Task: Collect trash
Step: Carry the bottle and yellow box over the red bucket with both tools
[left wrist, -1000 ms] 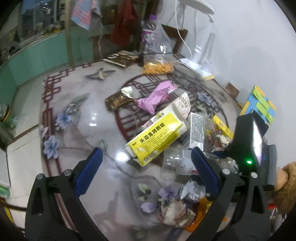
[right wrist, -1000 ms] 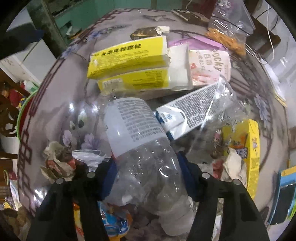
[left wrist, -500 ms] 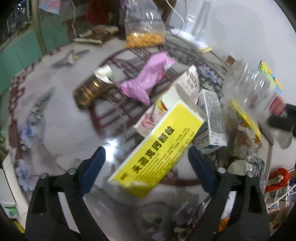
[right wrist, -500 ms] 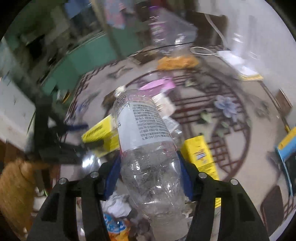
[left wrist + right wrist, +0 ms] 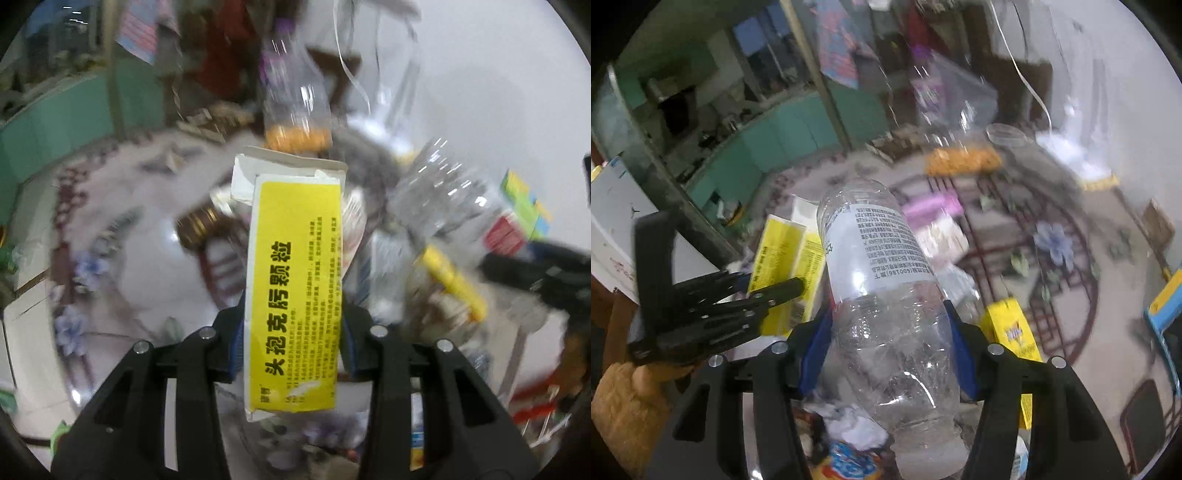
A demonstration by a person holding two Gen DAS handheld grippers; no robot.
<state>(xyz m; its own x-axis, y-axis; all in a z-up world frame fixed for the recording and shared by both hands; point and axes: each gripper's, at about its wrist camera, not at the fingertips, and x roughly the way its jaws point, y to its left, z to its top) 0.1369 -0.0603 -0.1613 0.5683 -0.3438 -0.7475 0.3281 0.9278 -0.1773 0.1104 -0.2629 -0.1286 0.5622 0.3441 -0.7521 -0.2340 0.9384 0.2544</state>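
A long yellow carton (image 5: 295,240) with black print stands on end between the blue pads of my left gripper (image 5: 293,328). The jaws are closing and the pads press on its lower sides. The right wrist view shows that gripper (image 5: 772,291) at the left with the same yellow carton (image 5: 783,251). My right gripper (image 5: 888,350) is shut on a clear, crumpled plastic bottle (image 5: 875,258), held above the table with its base pointing away. In the left wrist view the bottle (image 5: 443,199) shows blurred at the right.
The round marble table (image 5: 1052,236) holds a pink wrapper (image 5: 931,206), a small yellow box (image 5: 1012,328), a clear bag of orange snacks (image 5: 964,158) and crumpled paper (image 5: 853,424). A brown wrapper (image 5: 199,225) lies left of the carton. A white wall stands at the right.
My left gripper has gone in over the yellow carton, closed on it and raised it on end. The right gripper has lifted the bottle off the pile and tipped it upward.
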